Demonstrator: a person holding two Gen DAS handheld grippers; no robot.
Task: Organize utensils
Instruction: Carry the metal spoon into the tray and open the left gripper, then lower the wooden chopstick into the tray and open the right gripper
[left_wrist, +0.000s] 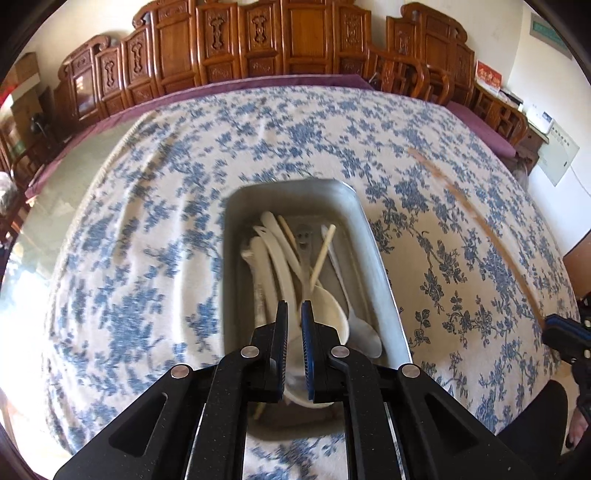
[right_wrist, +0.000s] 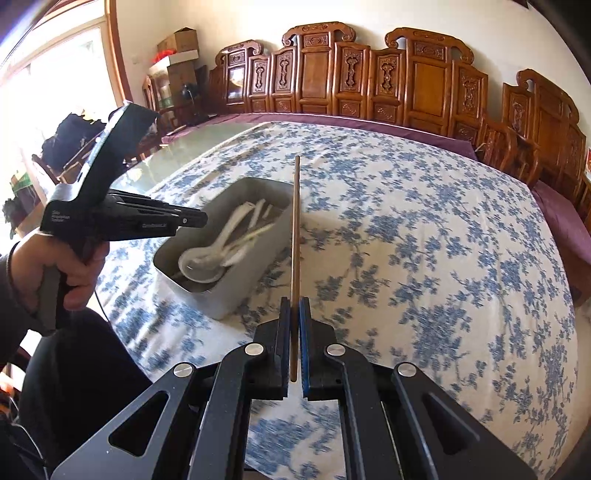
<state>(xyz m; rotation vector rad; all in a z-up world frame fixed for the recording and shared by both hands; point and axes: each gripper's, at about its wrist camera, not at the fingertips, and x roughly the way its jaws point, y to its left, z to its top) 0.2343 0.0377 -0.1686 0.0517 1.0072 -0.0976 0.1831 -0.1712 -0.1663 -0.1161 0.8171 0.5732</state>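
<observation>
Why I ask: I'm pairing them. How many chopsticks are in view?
3: a brown chopstick in the right gripper; two pale ones in the tray, where spoons may hide more.

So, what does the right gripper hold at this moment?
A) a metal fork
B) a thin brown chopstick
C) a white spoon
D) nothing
B: in the right wrist view the right gripper is shut on a thin brown chopstick that sticks out forward, beside the grey bin of utensils.
</observation>
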